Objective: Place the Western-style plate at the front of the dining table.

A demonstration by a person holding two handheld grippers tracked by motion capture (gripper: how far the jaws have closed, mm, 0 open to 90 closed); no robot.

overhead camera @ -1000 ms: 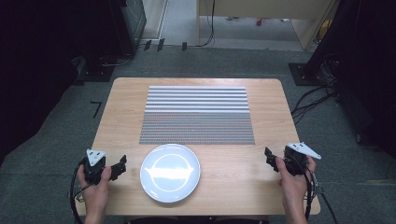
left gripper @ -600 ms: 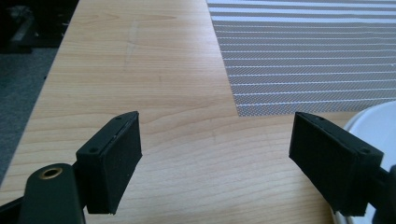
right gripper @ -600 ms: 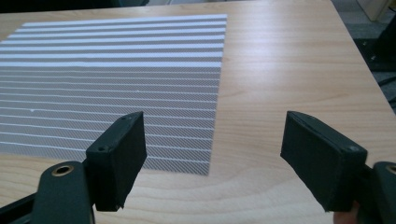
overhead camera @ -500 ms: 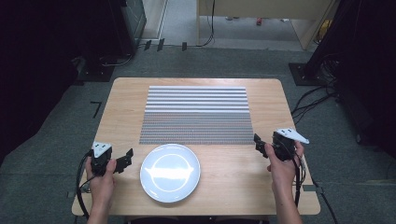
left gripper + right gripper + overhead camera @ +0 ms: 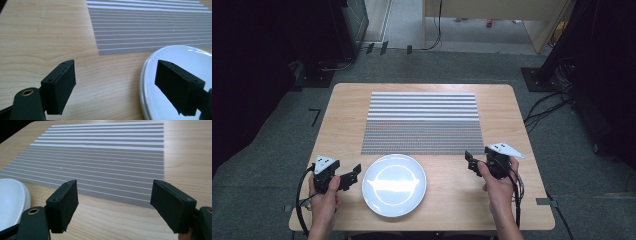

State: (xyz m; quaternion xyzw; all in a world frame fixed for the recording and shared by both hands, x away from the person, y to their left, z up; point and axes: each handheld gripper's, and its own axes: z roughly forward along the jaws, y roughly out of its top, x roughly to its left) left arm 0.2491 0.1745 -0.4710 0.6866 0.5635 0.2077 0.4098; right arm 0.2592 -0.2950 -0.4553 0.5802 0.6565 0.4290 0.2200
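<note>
A: What's changed vs. half a sec ago?
B: Left gripper (image 5: pixel 353 176) has slid in, now just beside the white plate (image 5: pixel 394 184), at its 9 o'clock. Right gripper (image 5: pixel 471 162) has moved in too, at plate's 2 o'clock, near the striped mat (image 5: pixel 422 122) corner.
A: Poses?
B: Both hands low over the table (image 5: pixel 342 125), jaws wide apart, nothing held. Left points approx. 3 o'clock, right approx. 10.

A wooden table (image 5: pixel 347 110) bears a striped mat (image 5: pixel 422 122) and white plate (image 5: pixel 394 184).
</note>
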